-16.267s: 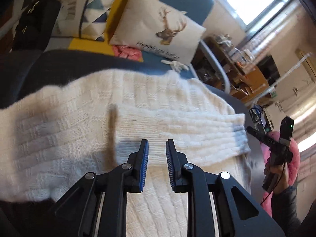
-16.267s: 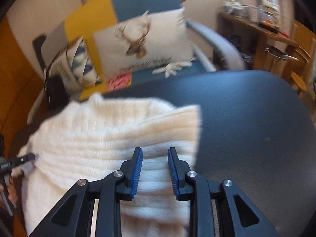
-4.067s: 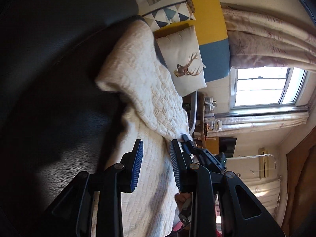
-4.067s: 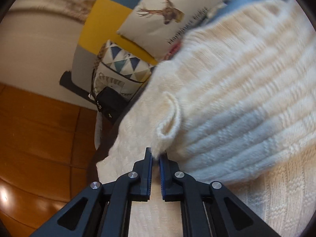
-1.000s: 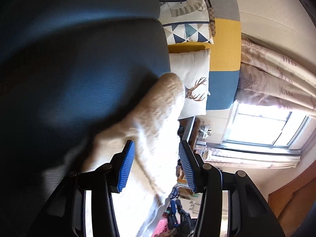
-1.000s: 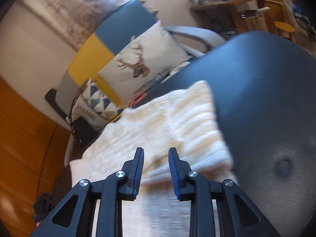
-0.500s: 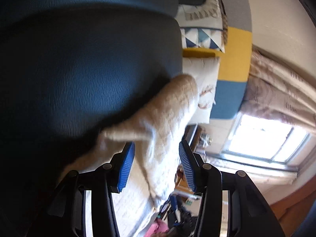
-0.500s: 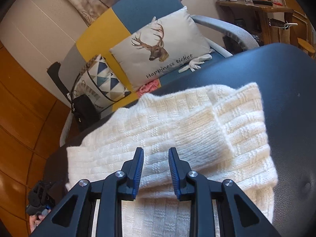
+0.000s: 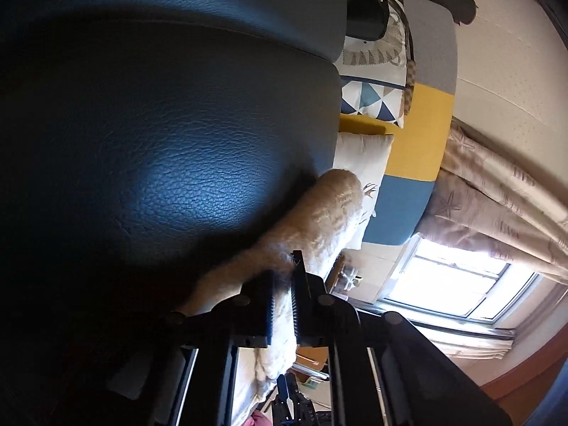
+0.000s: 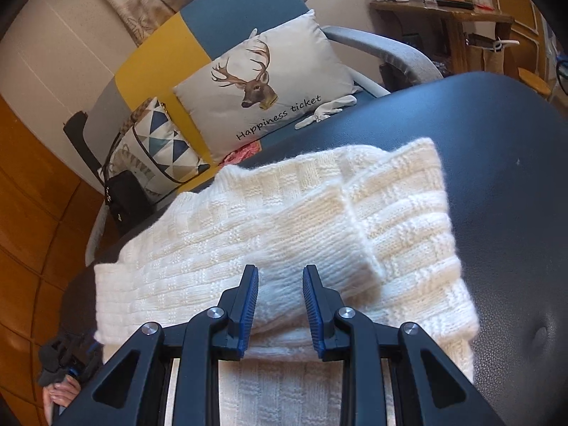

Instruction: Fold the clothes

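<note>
A cream knitted sweater (image 10: 284, 220) lies on a dark leather surface (image 10: 497, 149), with both sleeves folded across its body. My right gripper (image 10: 279, 277) is open and empty, just above the folded sleeve near the sweater's middle. In the left wrist view my left gripper (image 9: 283, 284) is shut on the sweater's left edge (image 9: 319, 223), with knit pinched between the jaws. The left gripper also shows at the lower left of the right wrist view (image 10: 67, 358).
A sofa chair stands behind the surface with a deer cushion (image 10: 262, 81), a triangle-pattern cushion (image 10: 156, 145) and a black bag (image 10: 124, 195). A white glove (image 10: 326, 106) lies on the seat. A wooden shelf (image 10: 440, 10) stands at the right.
My left gripper has closed on the sweater's edge; half a second ago its jaws were wide apart. My right gripper stays open over the folded sleeve, having drawn back slightly.
</note>
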### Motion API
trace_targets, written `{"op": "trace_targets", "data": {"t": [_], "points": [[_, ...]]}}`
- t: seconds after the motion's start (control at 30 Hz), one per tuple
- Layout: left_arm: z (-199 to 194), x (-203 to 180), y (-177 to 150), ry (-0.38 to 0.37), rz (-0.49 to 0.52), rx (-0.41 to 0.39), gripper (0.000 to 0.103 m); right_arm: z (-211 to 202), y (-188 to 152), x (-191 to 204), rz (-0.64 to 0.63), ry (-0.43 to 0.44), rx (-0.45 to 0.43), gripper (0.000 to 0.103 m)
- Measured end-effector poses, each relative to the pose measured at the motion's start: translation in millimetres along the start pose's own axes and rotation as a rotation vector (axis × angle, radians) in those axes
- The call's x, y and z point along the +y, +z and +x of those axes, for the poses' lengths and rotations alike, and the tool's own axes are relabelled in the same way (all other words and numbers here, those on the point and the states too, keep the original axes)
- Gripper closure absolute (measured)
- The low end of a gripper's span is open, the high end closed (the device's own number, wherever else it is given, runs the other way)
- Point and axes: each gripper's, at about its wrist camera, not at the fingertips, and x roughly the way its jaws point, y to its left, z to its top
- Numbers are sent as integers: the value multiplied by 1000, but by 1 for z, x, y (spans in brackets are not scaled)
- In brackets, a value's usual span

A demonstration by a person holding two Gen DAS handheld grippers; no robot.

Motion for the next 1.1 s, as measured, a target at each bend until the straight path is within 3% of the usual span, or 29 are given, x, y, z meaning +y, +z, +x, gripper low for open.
{"op": "trace_targets", "data": {"t": [0.1,0.17,0.27,0.43,0.53,0.63,0.7,0.8,0.83,1.1], "points": [[2,4,0,-13,-30,2,93,-3,0,-15,95,61,17,77],[8,4,-4,-3,-78,7,82,-9,0,-29,168,86,-2,76],[13,-3,-5,21,-35,8,82,-19,1,-51,259,106,-40,75],[8,-6,-3,0,13,6,95,-29,0,-88,413,138,-70,69],[2,0,-1,-39,11,13,97,-23,-1,-100,477,231,-68,69],[-3,7,4,-71,-10,7,97,-14,1,-91,435,262,-54,68],[-2,12,6,-97,-34,14,97,-1,3,-80,394,214,-2,68],[-3,19,9,-127,-63,20,97,7,5,-62,316,185,7,92],[-4,21,10,-137,-71,22,97,8,5,-57,288,173,14,94],[-11,20,14,-97,-55,12,96,16,-2,-32,101,51,69,94]]}}
